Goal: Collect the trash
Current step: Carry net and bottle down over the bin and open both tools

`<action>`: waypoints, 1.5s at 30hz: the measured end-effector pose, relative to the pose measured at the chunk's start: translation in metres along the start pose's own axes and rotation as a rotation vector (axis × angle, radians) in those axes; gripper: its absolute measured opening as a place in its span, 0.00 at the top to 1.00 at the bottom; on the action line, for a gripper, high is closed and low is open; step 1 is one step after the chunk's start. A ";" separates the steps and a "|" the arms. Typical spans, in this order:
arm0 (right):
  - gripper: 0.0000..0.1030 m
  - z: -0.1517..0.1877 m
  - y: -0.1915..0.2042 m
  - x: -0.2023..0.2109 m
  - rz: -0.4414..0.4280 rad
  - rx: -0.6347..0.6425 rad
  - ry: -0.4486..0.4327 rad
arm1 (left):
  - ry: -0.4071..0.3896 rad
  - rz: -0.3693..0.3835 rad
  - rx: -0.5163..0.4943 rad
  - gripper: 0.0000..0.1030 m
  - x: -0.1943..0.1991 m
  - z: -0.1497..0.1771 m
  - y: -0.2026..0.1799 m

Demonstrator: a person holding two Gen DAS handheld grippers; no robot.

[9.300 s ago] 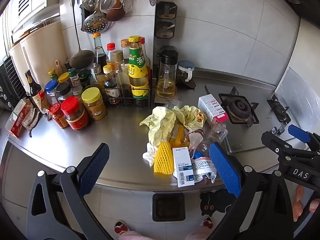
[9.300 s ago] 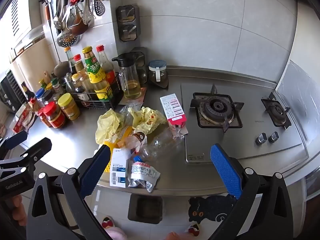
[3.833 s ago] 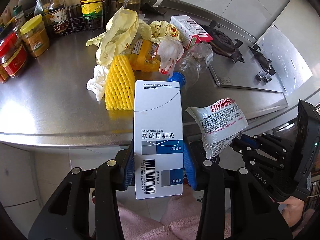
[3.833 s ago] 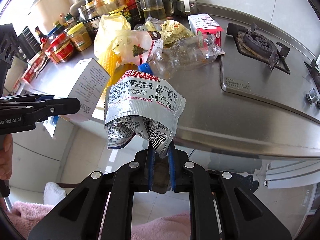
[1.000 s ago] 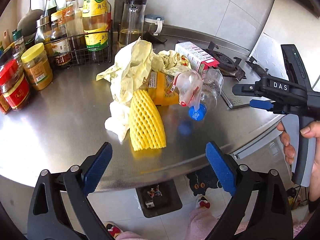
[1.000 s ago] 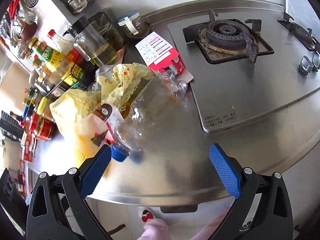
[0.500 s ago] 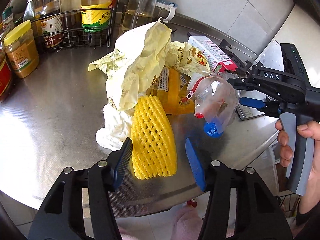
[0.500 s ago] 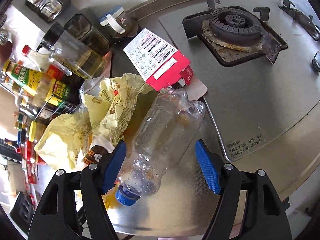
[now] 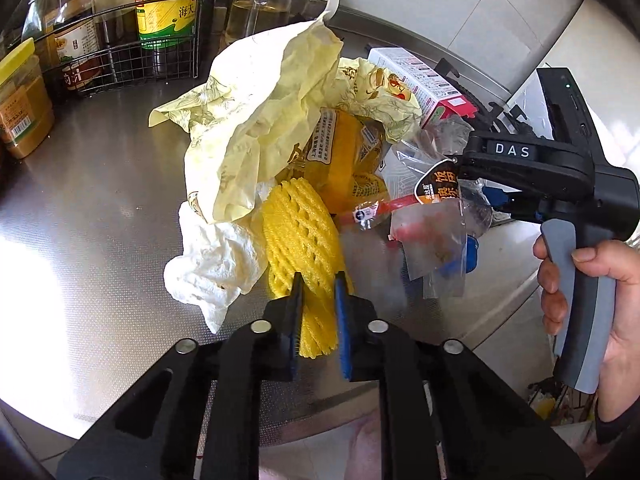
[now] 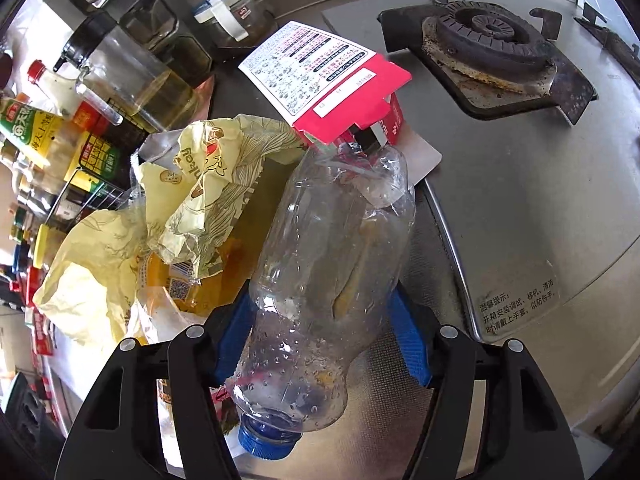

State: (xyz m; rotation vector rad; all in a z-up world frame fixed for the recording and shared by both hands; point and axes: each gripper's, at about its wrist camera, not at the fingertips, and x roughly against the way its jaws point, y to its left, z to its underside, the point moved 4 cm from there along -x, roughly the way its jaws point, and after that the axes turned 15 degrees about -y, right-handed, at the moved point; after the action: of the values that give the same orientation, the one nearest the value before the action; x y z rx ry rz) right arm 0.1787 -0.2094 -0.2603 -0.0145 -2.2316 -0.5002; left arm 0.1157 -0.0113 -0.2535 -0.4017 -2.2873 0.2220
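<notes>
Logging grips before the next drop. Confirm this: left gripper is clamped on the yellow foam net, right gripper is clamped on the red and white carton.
Half right. The left gripper is shut on the yellow foam net, as the left wrist view shows. The right gripper holds the clear plastic bottle, not the red and white carton, which lies free beyond it in the right wrist view.

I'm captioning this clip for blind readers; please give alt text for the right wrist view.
The right hand-held gripper closes its blue pads around a crushed clear plastic bottle lying on a steel counter, with yellow wrappers to one side and a red-and-white box behind.
</notes>
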 end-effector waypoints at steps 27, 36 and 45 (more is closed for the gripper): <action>0.36 0.069 -0.017 0.136 -0.128 0.155 -0.065 | -0.078 -0.014 -0.076 0.92 0.114 0.038 -0.054; 0.36 0.152 -0.029 0.125 -0.155 0.244 0.057 | 0.027 -0.016 -0.015 0.92 0.105 0.106 -0.048; 0.36 0.222 -0.056 0.050 -0.087 0.180 0.212 | 0.146 -0.036 0.036 0.92 0.043 0.182 -0.027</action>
State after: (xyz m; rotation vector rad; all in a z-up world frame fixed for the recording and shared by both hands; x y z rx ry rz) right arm -0.0268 -0.1894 -0.3708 0.2201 -2.0666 -0.3289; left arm -0.0518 -0.0272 -0.3391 -0.3462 -2.1418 0.2087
